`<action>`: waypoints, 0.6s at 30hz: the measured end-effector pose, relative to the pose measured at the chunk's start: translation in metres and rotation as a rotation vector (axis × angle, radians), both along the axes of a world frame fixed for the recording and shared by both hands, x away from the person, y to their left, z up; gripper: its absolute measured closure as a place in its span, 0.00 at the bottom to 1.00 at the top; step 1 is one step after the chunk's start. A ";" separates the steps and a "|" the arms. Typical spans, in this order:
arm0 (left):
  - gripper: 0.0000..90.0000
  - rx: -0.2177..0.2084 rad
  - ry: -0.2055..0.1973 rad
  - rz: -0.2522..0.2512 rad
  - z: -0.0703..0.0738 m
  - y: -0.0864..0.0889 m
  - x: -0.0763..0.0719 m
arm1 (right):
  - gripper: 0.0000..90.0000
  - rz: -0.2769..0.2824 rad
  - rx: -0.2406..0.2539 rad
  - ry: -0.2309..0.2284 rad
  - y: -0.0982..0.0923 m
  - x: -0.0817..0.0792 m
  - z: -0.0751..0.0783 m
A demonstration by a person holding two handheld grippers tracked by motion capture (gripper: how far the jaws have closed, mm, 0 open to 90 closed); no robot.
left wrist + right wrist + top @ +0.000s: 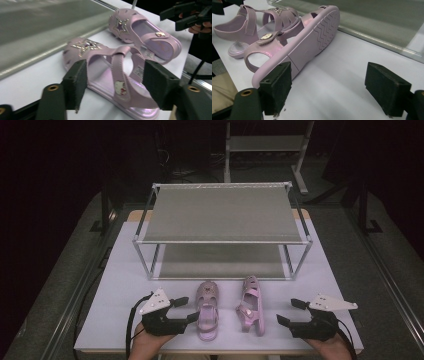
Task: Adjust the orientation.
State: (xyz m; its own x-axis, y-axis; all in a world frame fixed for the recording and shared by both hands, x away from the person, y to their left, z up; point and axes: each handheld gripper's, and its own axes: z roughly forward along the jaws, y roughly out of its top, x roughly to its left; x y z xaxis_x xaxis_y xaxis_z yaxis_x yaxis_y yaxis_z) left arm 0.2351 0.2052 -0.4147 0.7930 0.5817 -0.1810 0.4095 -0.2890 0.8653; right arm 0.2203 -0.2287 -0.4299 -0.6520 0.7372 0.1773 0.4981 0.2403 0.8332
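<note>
On the white worktop (115,285), in front of the two-tier shoe rack (222,227), we have a pair of pink sandals side by side. The left sandal (206,310) lies flat and the right sandal (251,305) is tipped on its side, sole toward our right. Our left hand-held gripper (186,309) straddles the left sandal's heel, jaws partly open and not yet pressing, so we centre on the strap before squeezing. Our right hand-held gripper (291,311) waits wide open and empty, just beside the tipped sandal.

Pink sandal (294,40) tipped on its side on the white table (342,82) — wavy sole facing out, just beyond the left of two wide-apart black jaws.
</note>
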 end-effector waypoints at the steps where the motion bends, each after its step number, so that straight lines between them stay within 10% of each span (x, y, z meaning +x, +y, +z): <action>1: 0.43 0.000 0.000 0.000 0.000 0.000 0.000 | 0.24 0.000 0.000 0.000 0.000 0.000 0.000; 18: 0.63 0.042 0.087 -0.013 -0.013 -0.017 0.006 | 0.24 0.013 0.020 0.003 0.006 -0.001 0.002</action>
State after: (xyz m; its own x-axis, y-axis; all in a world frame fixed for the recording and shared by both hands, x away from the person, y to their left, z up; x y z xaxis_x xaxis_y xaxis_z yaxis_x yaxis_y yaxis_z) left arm 0.2408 0.1886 -0.4274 0.7830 0.5796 -0.2257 0.4787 -0.3299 0.8136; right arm 0.2192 -0.2222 -0.4283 -0.6612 0.7248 0.1938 0.4977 0.2305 0.8361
